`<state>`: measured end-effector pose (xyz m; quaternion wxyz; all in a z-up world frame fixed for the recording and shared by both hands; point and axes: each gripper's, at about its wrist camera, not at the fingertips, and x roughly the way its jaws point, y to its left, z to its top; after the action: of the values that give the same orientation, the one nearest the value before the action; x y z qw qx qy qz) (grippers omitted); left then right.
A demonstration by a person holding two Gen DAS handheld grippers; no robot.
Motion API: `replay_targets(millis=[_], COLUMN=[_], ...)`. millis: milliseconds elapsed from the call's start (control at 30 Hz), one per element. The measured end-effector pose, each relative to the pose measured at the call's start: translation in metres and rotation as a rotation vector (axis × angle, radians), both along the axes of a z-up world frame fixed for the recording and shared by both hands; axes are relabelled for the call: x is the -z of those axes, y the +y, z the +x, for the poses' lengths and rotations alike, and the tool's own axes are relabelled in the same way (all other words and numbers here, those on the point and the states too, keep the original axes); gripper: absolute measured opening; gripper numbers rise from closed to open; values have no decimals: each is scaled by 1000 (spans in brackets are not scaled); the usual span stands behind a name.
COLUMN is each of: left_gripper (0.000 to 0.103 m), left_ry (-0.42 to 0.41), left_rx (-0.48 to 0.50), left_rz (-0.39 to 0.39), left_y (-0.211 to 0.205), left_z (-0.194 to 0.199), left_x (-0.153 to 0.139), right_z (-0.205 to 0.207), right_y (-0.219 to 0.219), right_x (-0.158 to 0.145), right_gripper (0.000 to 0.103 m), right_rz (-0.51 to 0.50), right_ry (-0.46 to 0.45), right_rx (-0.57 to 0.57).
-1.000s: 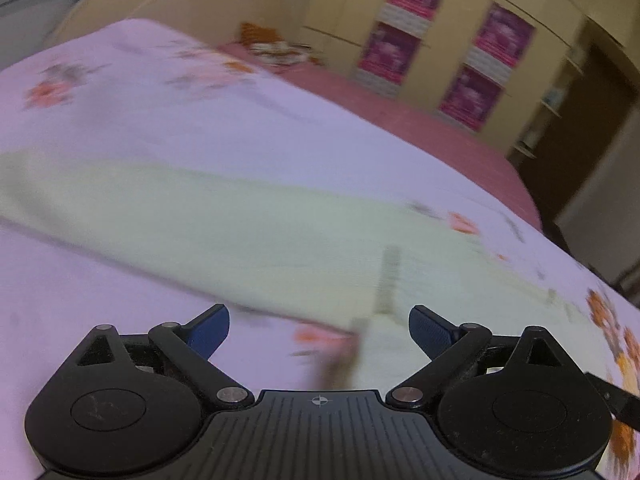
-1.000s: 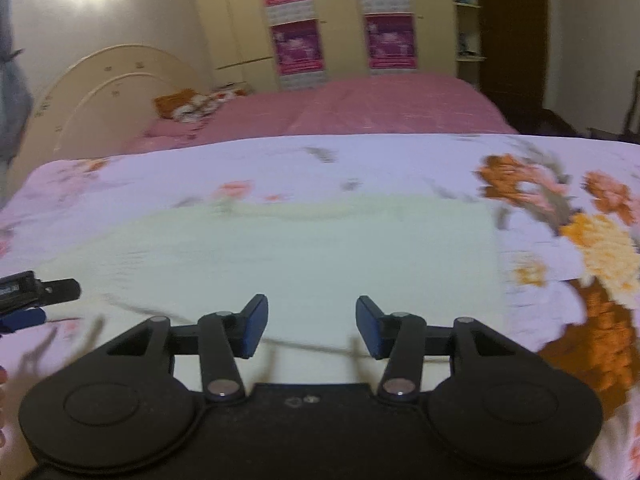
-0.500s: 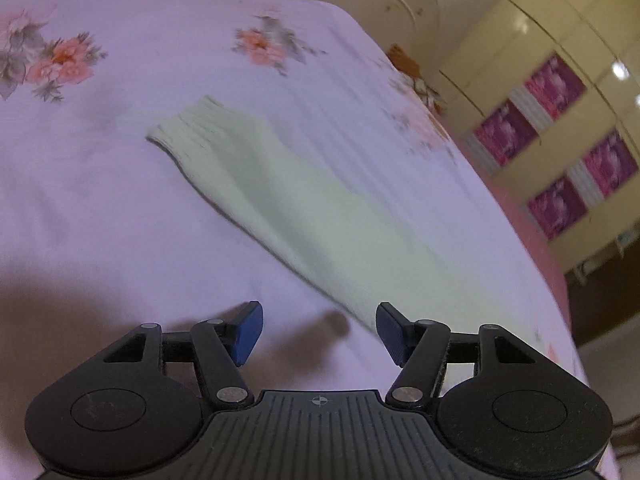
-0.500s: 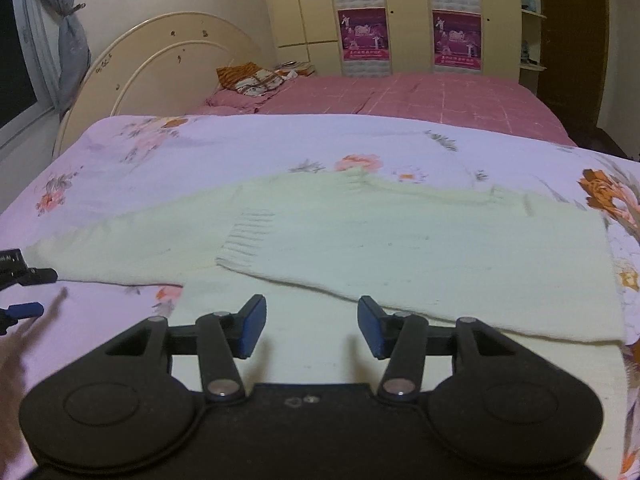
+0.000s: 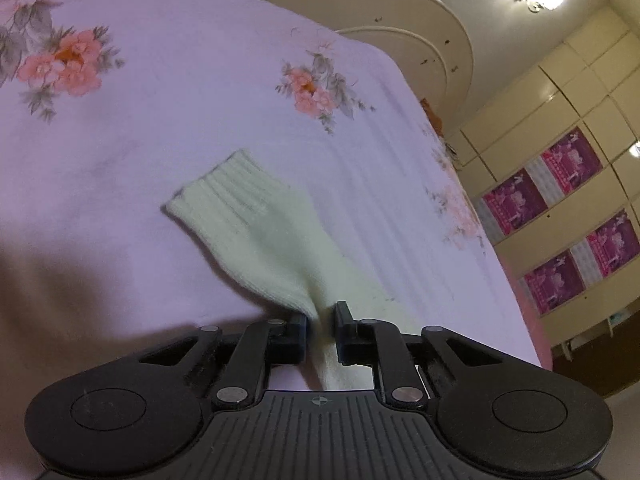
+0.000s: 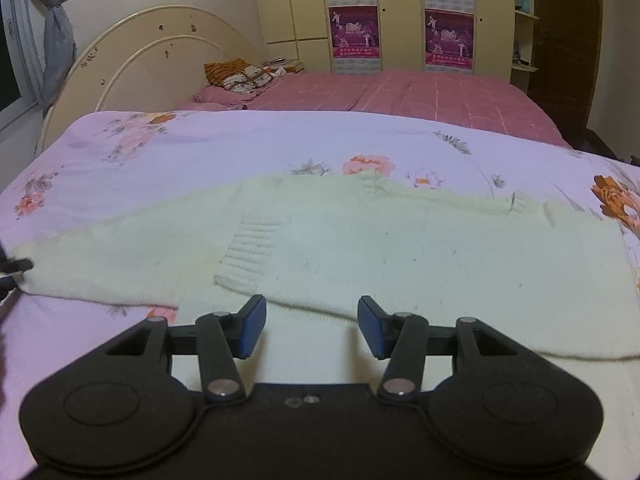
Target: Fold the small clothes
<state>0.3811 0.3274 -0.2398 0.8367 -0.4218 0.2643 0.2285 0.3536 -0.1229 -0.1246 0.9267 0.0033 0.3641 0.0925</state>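
You are partway through: the pale sweater (image 6: 400,248) is lying across the near edge of the floral bedspread (image 6: 200,148), one sleeve already folded in. Your left gripper (image 5: 320,330) is closing on the other sleeve (image 5: 256,232); your right gripper (image 6: 311,326) is hovering half-spread, holding nothing.

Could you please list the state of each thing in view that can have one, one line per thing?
Sweater: laid flat on the bedspread, one sleeve folded across the body.
Left sleeve: stretched out flat, pinched between the left hand-held gripper's pads.
Left hand-held gripper: jaws closing on the sleeve.
Right hand-held gripper: open, holding nothing, above the sweater's near edge.
Curtain: tied back.
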Motion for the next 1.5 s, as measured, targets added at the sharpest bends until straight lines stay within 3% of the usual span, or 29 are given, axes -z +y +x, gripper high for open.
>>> replay_targets(millis=[167, 300, 433, 600, 800, 900, 967, 1033, 1133, 1367, 1500], left_gripper=[9, 9, 9, 9, 9, 9, 10, 10, 10, 11, 11], left_ry=[-79, -160, -217, -248, -215, -135, -102, -91, -77, 5, 64], left_rx=[62, 189, 375, 610, 902, 1029, 1075, 1085, 1011, 711, 584], left_rz=[93, 153, 209, 257, 279, 279, 318, 334, 326, 384, 365], left_y=[-15, -47, -104, -198, -323, -365, -380, -382, -368, -282, -244], left_z=[10, 23, 47, 76, 97, 99, 92, 82, 62, 53, 57], left_x=[-26, -57, -80, -88, -70, -62, -59, -62, -72, -75, -60], right_z=[11, 18, 13, 0, -20, -30, -32, -34, -32, -9, 17], right_y=[0, 0, -11, -40, -95, -125, -141, -152, -154, -115, -75], right_x=[6, 25, 17, 2, -13, -14, -11, -8, -5, -10, -9], right_gripper=[50, 49, 49, 50, 50, 50, 50, 50, 53, 56, 56], right_rz=[-21, -54, 17, 95, 112, 113, 127, 159, 194, 224, 237], right_ry=[-12, 54, 44, 23, -13, -13, -1, 14, 28, 27, 43], right_rx=[27, 11, 24, 62, 151, 200, 229, 240, 213, 98, 23])
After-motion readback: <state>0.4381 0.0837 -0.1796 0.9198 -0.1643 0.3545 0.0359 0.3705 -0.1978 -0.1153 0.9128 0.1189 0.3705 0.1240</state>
